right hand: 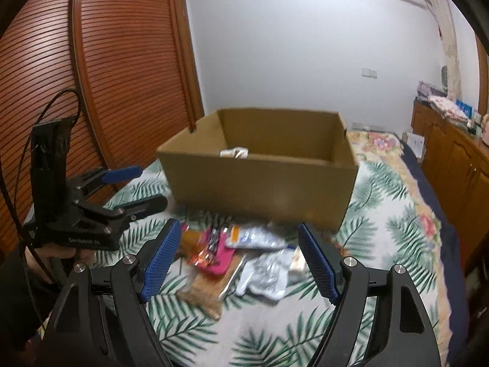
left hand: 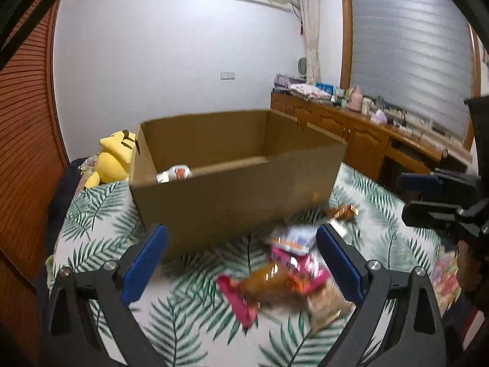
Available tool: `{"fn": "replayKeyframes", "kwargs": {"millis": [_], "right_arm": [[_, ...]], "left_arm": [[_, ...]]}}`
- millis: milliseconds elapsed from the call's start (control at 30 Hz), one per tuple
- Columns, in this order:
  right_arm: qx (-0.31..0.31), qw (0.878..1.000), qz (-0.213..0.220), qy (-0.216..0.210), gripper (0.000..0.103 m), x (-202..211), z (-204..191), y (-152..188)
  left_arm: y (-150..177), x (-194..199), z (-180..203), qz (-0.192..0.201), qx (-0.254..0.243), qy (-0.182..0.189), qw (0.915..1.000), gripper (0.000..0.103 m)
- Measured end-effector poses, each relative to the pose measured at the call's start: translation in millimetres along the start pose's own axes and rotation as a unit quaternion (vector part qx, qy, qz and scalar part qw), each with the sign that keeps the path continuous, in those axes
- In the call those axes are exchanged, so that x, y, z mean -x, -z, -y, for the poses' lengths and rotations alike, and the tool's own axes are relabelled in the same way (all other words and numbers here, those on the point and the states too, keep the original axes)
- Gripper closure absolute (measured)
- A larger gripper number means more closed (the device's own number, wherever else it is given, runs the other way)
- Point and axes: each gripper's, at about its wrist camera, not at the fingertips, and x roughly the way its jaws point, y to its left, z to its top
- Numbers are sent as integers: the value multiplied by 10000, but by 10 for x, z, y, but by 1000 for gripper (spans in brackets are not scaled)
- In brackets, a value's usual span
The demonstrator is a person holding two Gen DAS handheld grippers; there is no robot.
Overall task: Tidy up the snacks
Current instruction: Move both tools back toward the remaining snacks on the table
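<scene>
An open cardboard box (left hand: pixel 238 189) (right hand: pixel 259 180) stands on the bed, and one snack packet (left hand: pixel 174 173) (right hand: pixel 233 153) lies inside it. In front of the box is a loose pile of snack packets (left hand: pixel 284 275) (right hand: pixel 238 257): pink, orange-brown, white and silver (right hand: pixel 269 272). A brown wrapped snack (left hand: pixel 342 212) lies near the box's right corner. My left gripper (left hand: pixel 242 231) (right hand: pixel 152 185) hovers open over the pile's left side with nothing between its pads. My right gripper (right hand: pixel 238 227) (left hand: pixel 402 196) is open above the pile and grips nothing.
The leaf-print bedspread (left hand: pixel 101 214) covers the bed. A yellow plush toy (left hand: pixel 114 159) sits left of the box. A wooden sideboard (left hand: pixel 351 128) crowded with small items runs along the right wall. Louvred wooden wardrobe doors (right hand: pixel 91 76) stand close on the left.
</scene>
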Motion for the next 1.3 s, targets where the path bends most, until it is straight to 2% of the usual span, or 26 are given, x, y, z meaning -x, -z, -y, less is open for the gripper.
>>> {"fn": "replayKeyframes", "kwargs": {"millis": [267,300,467,600,733,1067,1200,1300], "right_arm": [[-89,9986,-509,73,23,-336,-153,360],[-94,9984,-564,54,27,-375,-168,391],[-130,9965,-825,-79,38,-556,-248,499],[-177,9948,-994,-119,38,-725,-289,548],[-295,9925,-1179,-127,38,-865,-294,576],[-163,9904,-1359,185,38,-1094,-348,559],[-65,9906,-1356,174,48,-1078,-365,566],[-139,9909,-1338,92,52,-1039,-330,585]], "left_arm": [[362,-144,-28,-437,71,-112,9990,5],[388,-150,-36,-467,88,-105,9988,5],[468,-185,-73,-511,40,-170,9985,5],[501,-233,-153,-492,102,-209,9985,5],[519,-257,-194,-462,157,-97,9988,5],[551,-236,-218,-423,211,78,9989,5],[547,-229,-199,-418,149,138,9989,5],[541,-240,-170,-465,67,200,9987,5]]}}
